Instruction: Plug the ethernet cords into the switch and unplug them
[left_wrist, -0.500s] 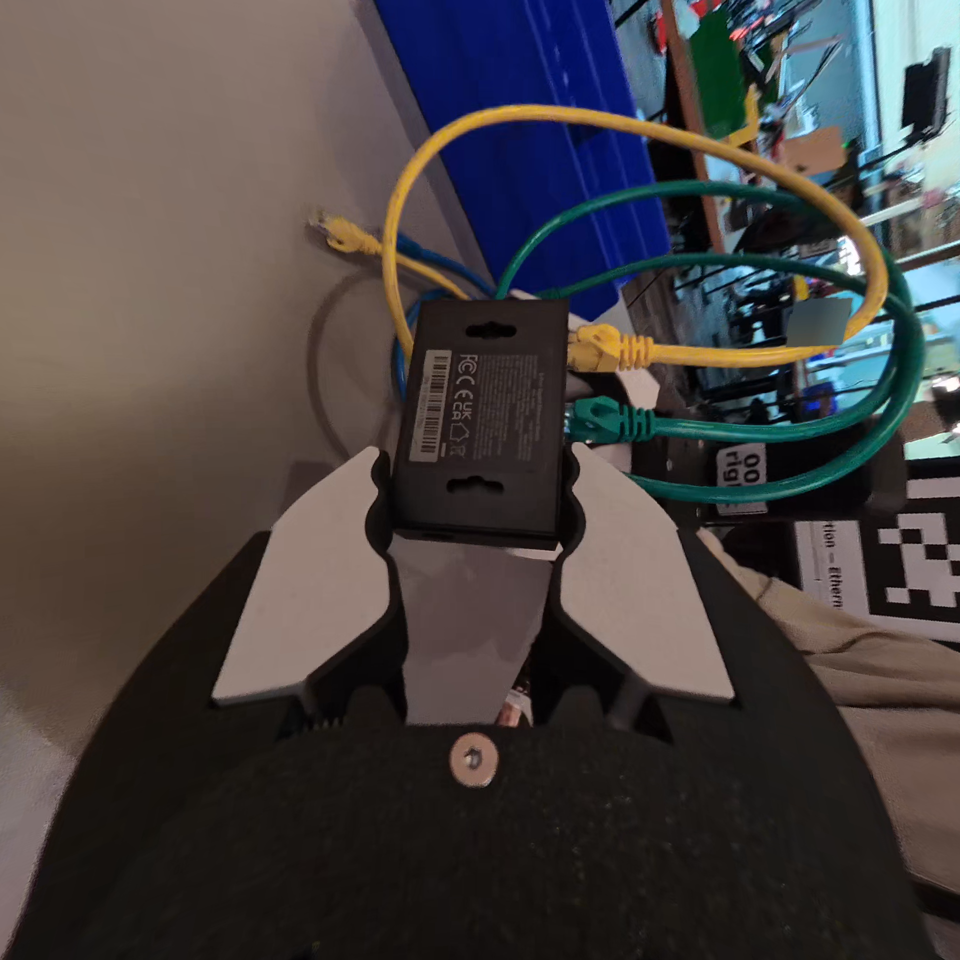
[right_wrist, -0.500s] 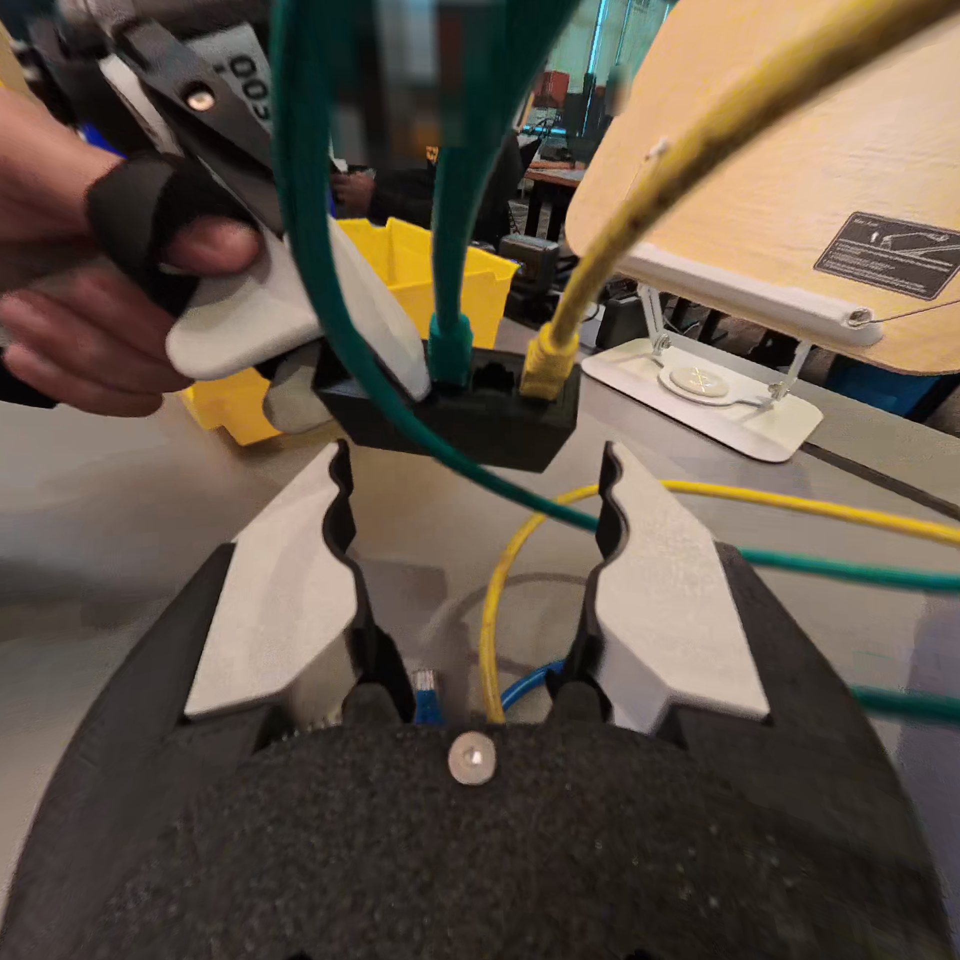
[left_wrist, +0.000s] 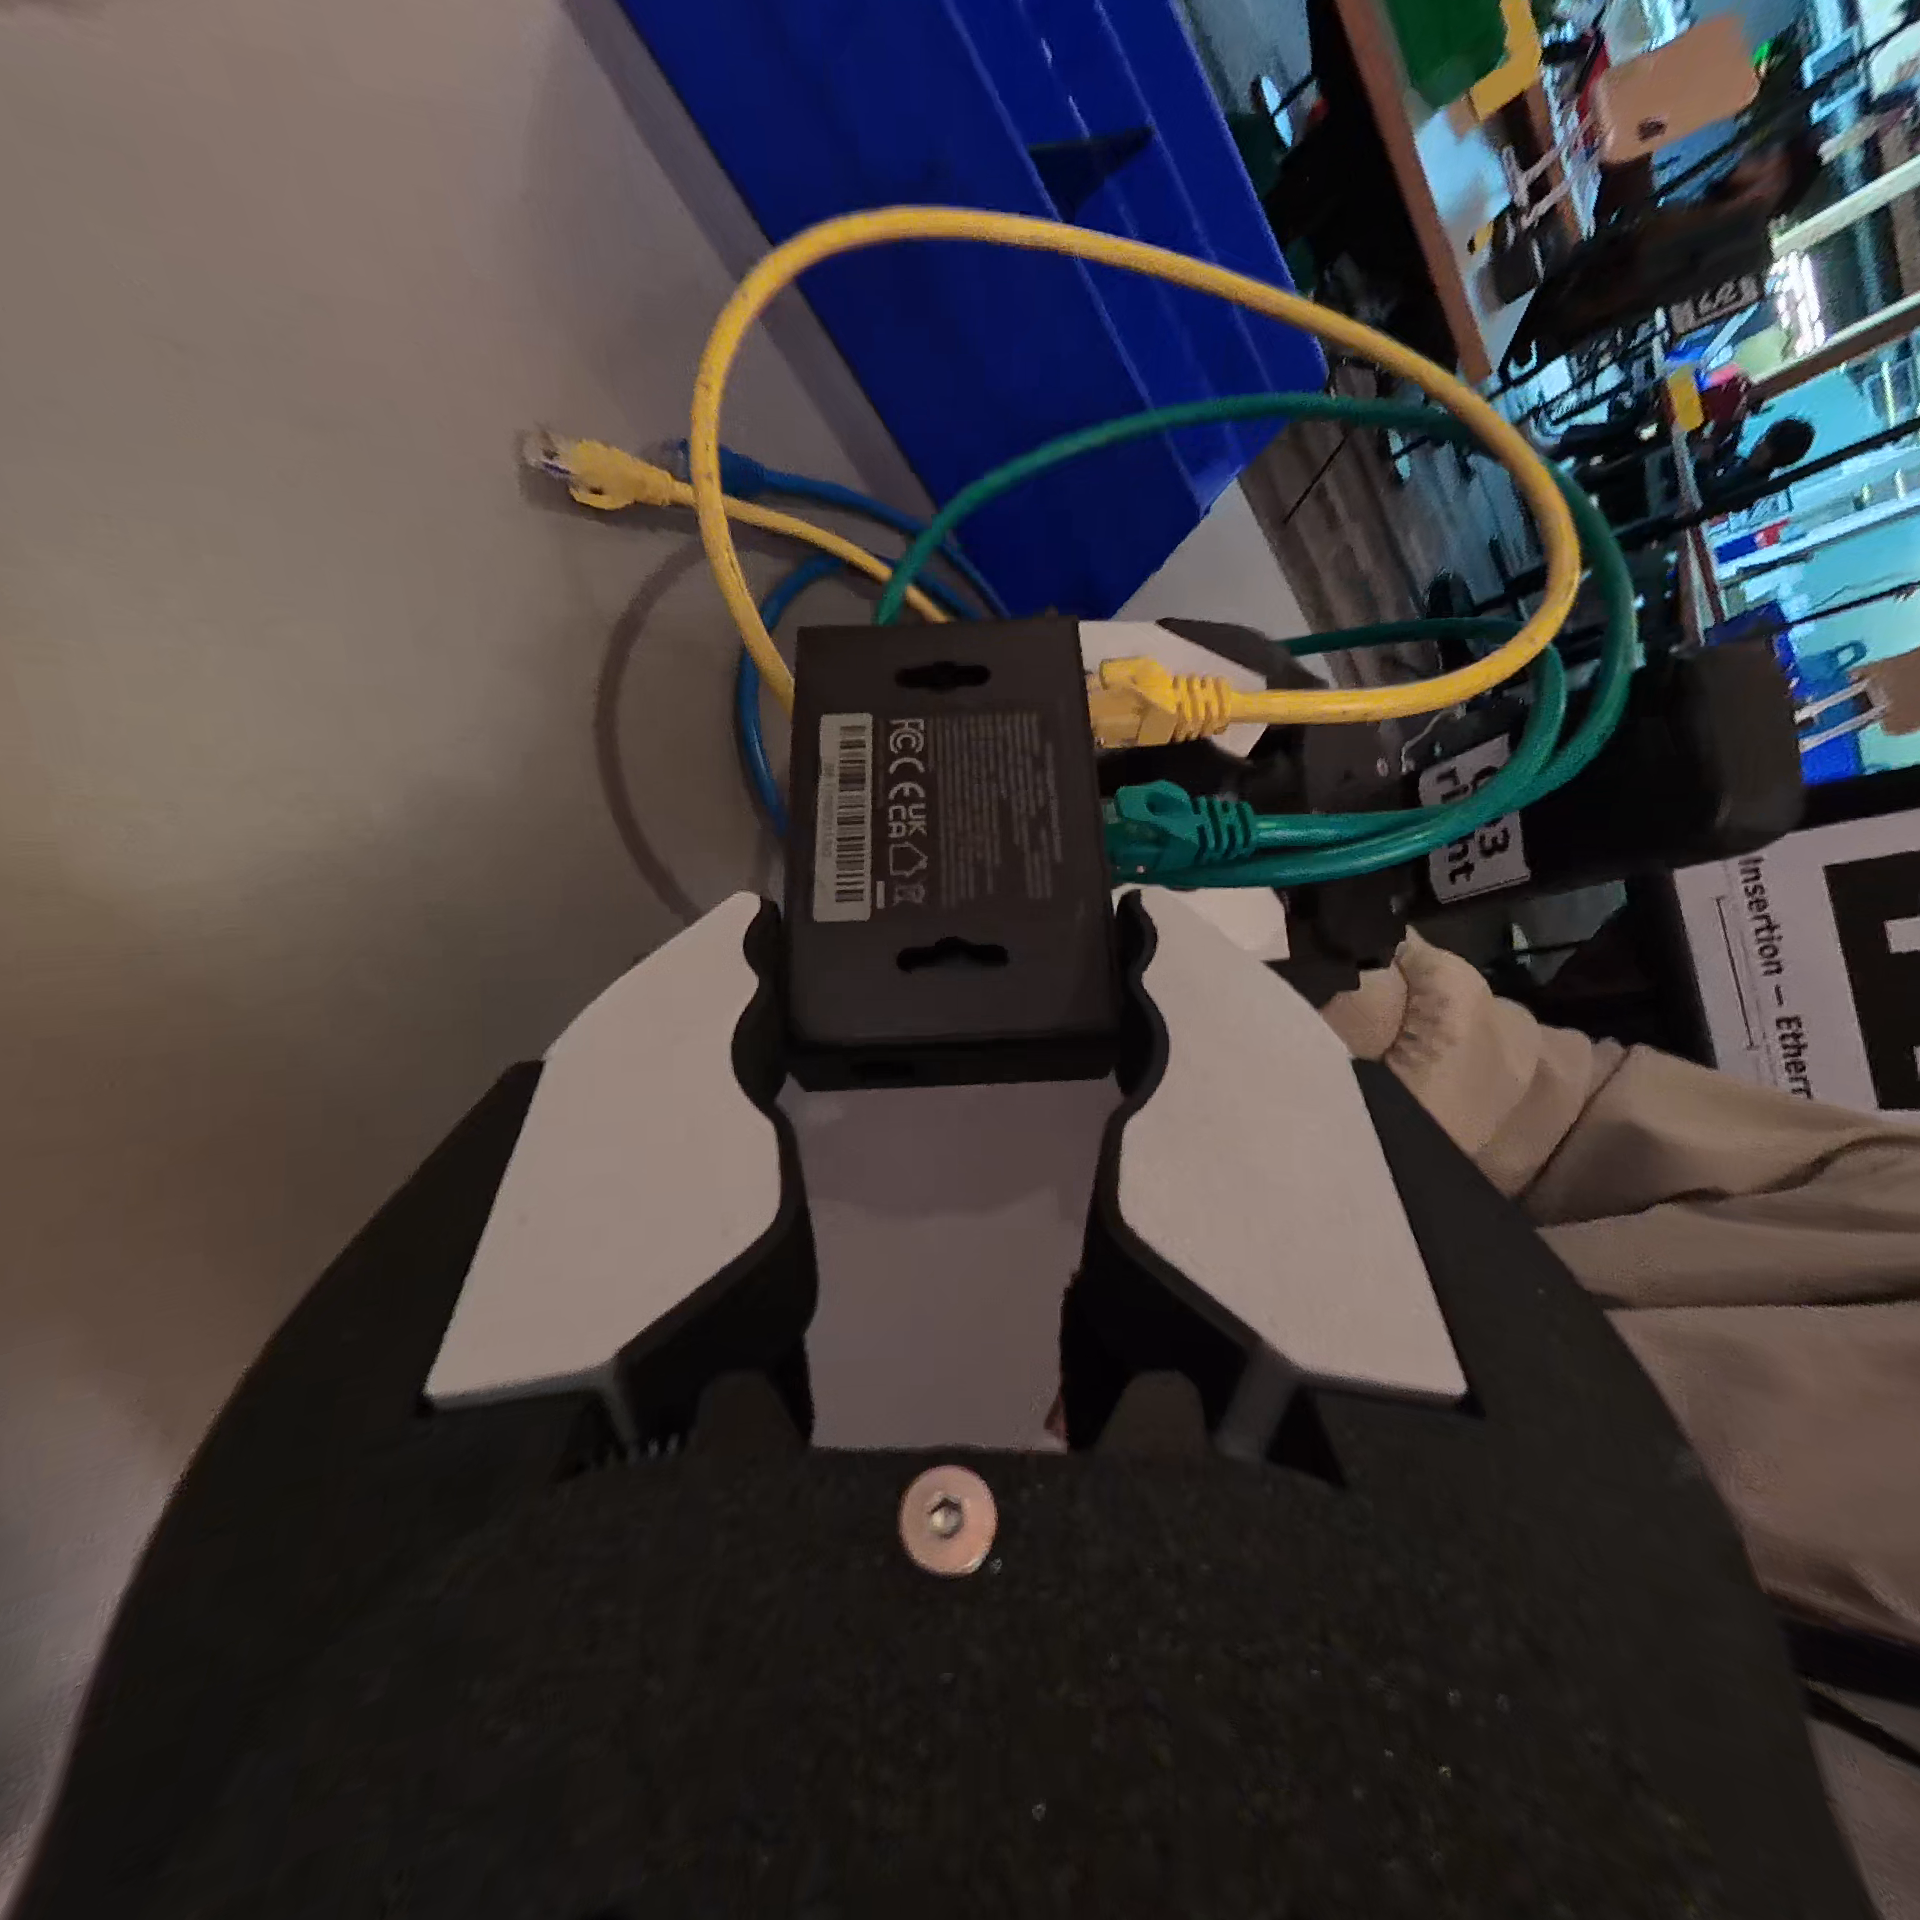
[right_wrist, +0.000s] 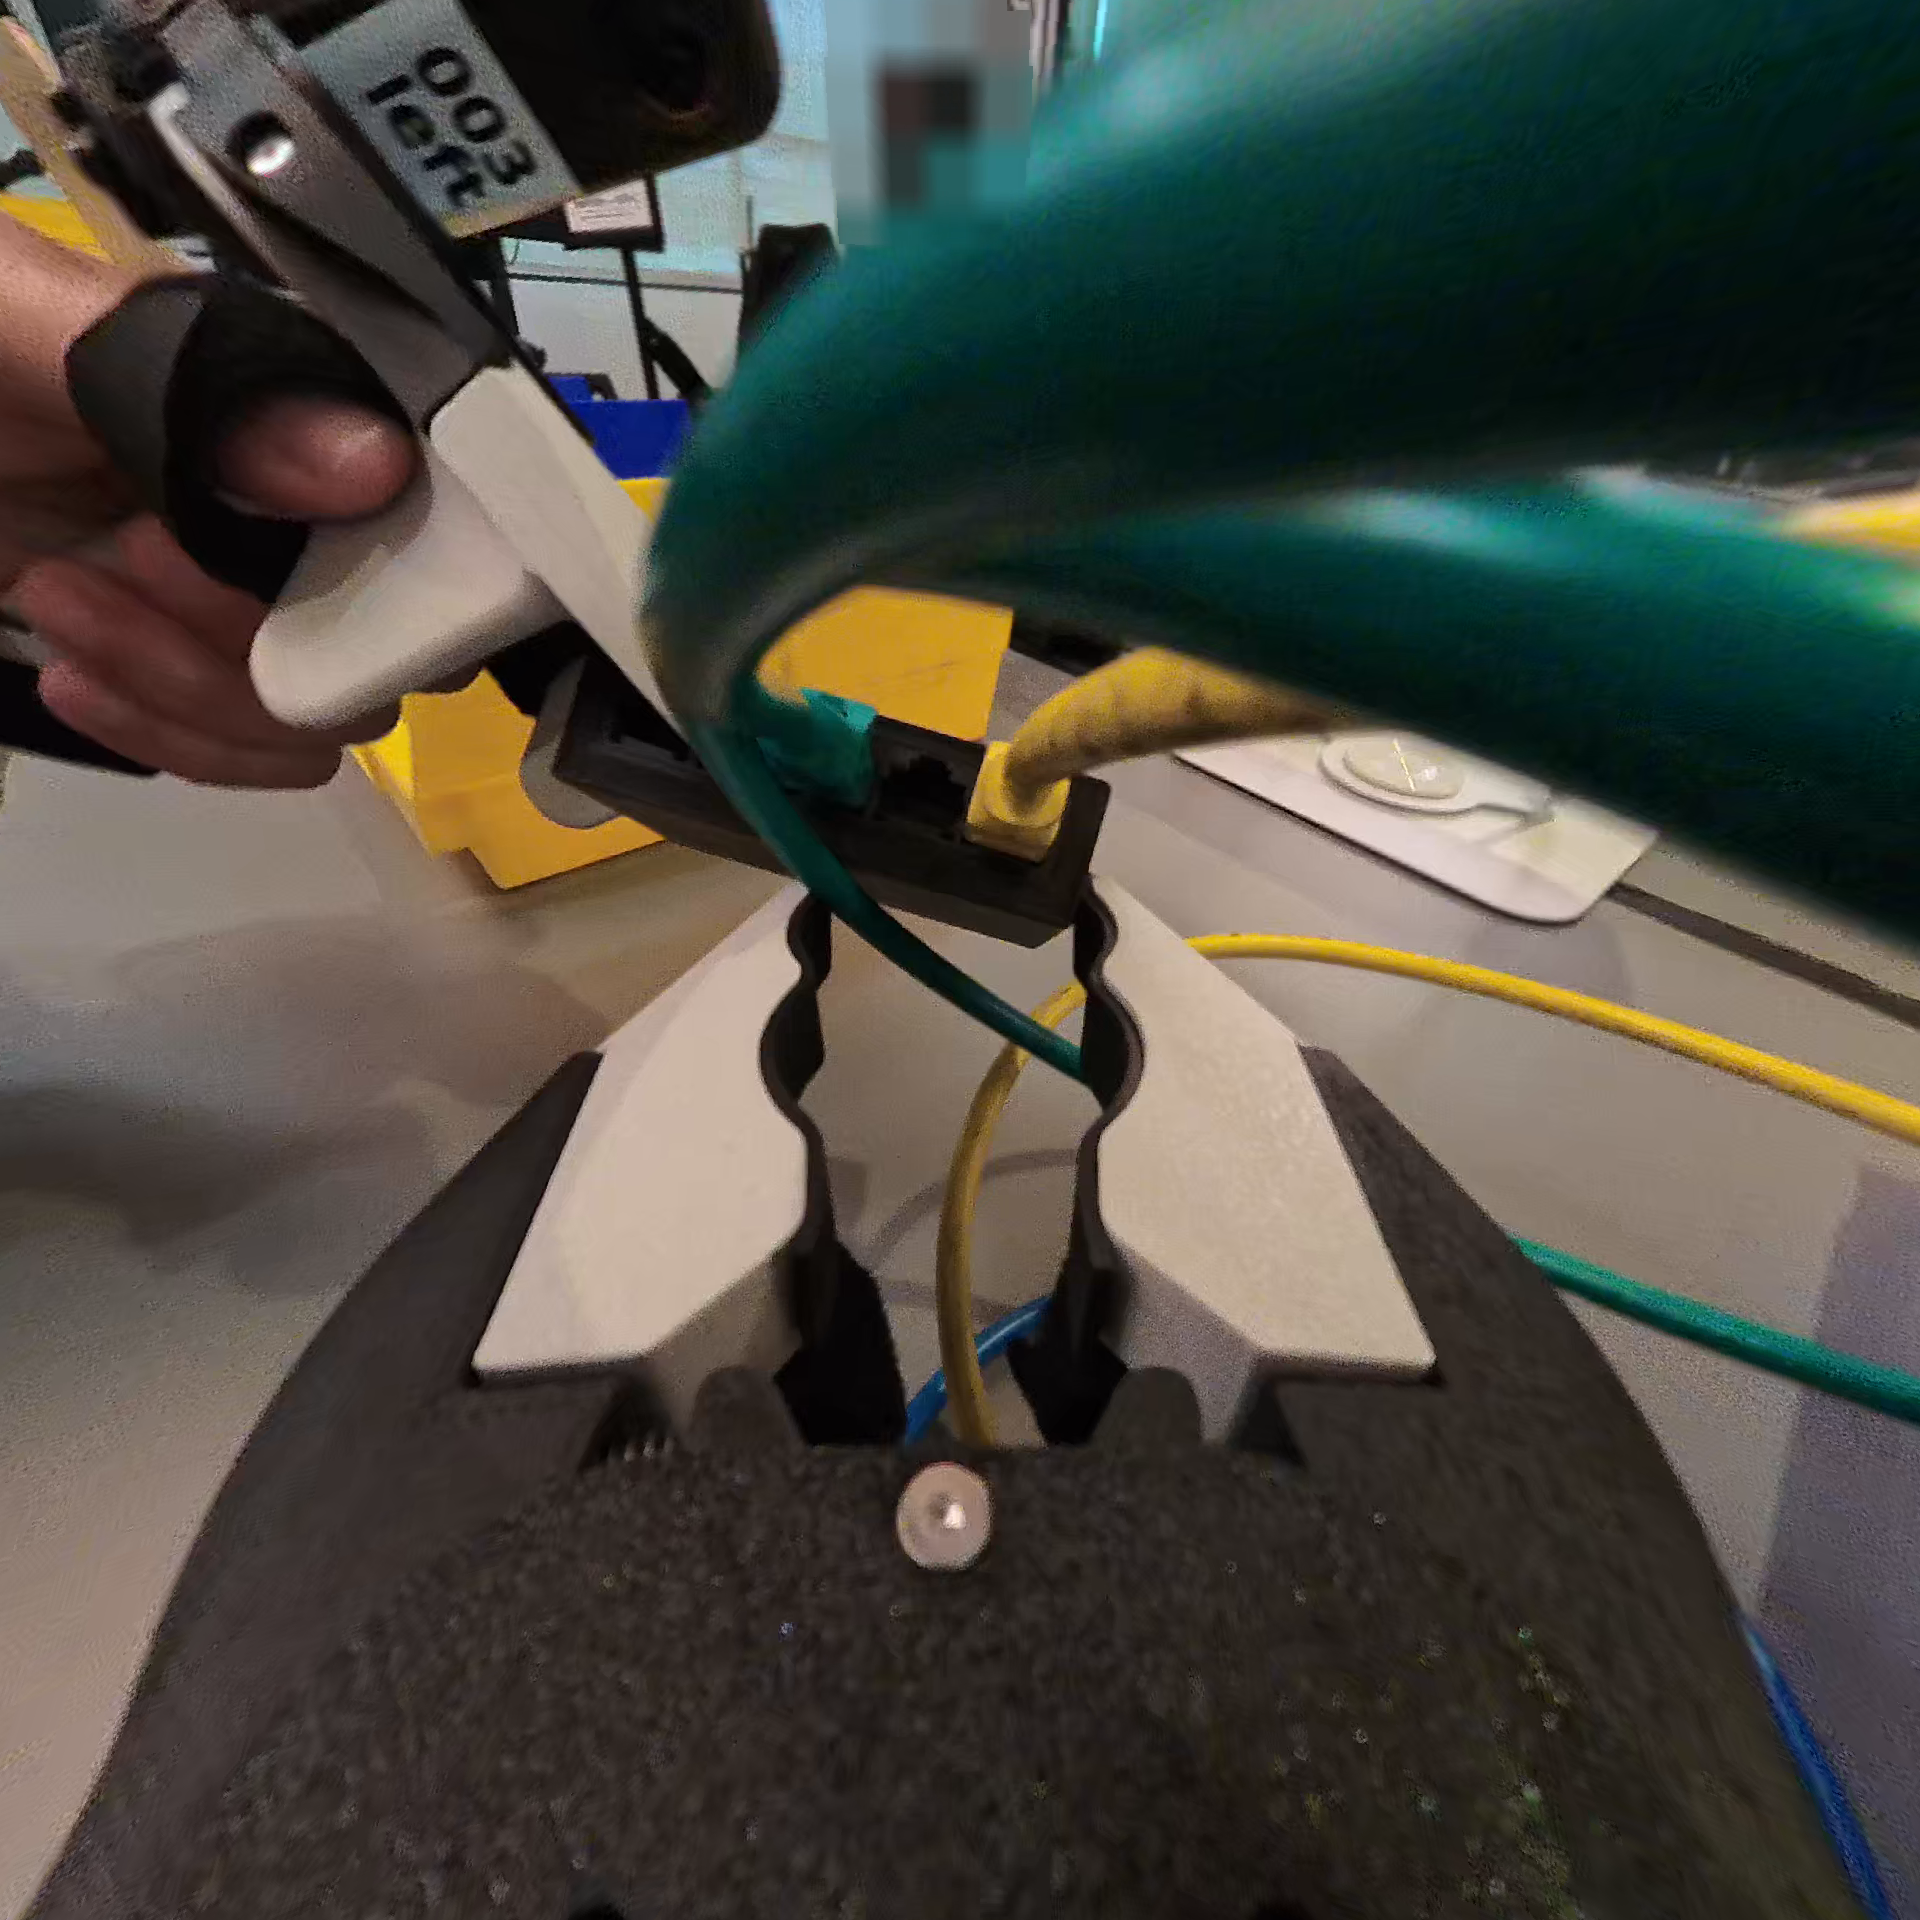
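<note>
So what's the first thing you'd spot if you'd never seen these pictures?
Probably the black switch pinched in the left gripper, held up off the grey table. A yellow cord and a green cord are plugged into its side and loop out wide, and the right gripper sits just below it, jaws open.

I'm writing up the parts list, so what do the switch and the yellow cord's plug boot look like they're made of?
The switch looks like matte black moulded plastic: dull sheen, rounded edges, keyhole slots. The yellow plug boot looks like soft rubbery plastic, going by its ribbed strain relief, though that's uncertain.
</note>
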